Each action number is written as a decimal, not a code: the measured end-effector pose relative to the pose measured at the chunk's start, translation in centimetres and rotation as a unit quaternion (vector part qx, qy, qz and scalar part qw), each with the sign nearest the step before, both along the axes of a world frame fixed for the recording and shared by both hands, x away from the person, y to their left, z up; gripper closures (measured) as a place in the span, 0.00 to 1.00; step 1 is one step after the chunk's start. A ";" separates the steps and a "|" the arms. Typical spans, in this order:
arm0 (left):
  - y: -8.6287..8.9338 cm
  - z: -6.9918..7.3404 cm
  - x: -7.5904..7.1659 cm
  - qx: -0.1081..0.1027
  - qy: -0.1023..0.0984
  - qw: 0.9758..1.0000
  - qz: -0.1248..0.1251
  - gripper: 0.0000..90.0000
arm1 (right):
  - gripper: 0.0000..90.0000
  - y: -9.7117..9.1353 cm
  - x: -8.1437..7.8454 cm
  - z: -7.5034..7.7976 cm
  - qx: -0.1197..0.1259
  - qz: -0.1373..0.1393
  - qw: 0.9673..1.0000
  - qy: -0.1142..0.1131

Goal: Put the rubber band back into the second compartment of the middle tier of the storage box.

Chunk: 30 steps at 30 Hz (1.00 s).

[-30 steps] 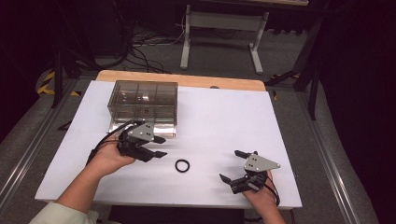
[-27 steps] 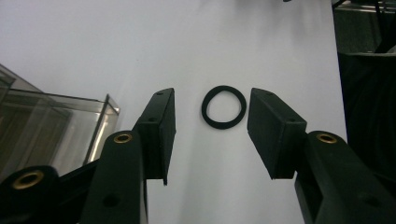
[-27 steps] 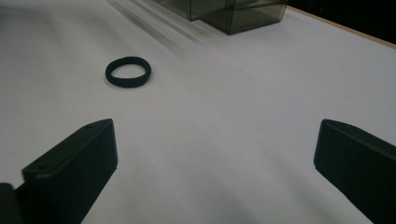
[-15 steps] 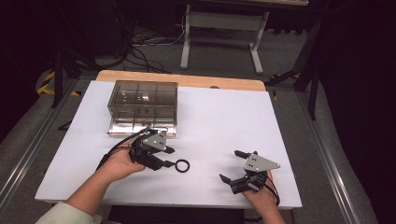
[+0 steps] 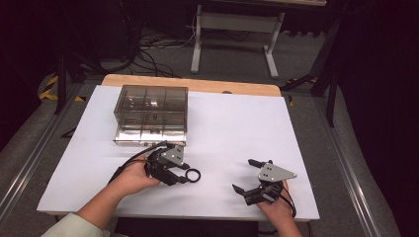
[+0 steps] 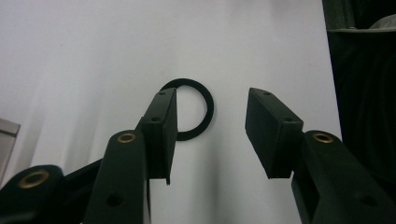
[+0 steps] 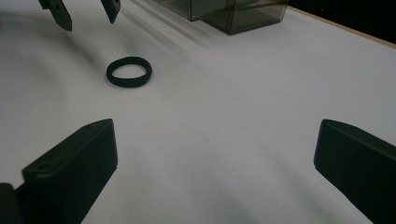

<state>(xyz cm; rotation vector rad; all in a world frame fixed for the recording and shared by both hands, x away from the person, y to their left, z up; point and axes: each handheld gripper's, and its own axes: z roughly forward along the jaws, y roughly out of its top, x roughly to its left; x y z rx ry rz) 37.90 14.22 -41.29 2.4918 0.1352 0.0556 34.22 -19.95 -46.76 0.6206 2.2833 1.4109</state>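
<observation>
Since the earlier frame my left gripper [image 5: 182,174] has slid away from the clear box [image 5: 151,114] and down toward the lower middle of the high view, stopping right at the black ring [image 5: 193,175]; the right gripper [image 5: 249,177] has not shifted. The left jaws are apart with nothing clamped between them. In the left gripper view [image 6: 212,135] I see the ring [image 6: 205,105] lying flat on the white table [image 6: 93,56] just past the tips, its left side hidden behind the left jaw, the rest showing in the gap; I can't tell whether that jaw touches it.

At the lower right of the high view, my right gripper rests in its hand with jaws spread wide, holding nothing. In its own view [image 7: 215,161] only bare table [image 7: 233,116] lies between the jaws. Farther off, at upper left, sits the ring [image 7: 129,71], and above it the left gripper's tips [image 7: 86,11] hang apart. The box [image 7: 233,11] stands at the top edge, well beyond the ring.
</observation>
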 end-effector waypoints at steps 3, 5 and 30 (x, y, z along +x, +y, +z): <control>-0.4 -0.4 -0.1 0.004 0.001 1.000 -0.002 0.61 | 0.00 0.0 0.0 0.0 -0.001 0.000 1.000 0.000; -0.6 -0.6 0.0 0.007 0.003 1.000 -0.004 0.61 | 0.00 0.0 0.0 0.0 -0.001 0.000 1.000 0.000; -2.8 -3.0 -0.1 0.024 -0.003 1.000 0.010 0.73 | 0.00 0.0 0.0 0.0 -0.001 0.003 1.000 -0.003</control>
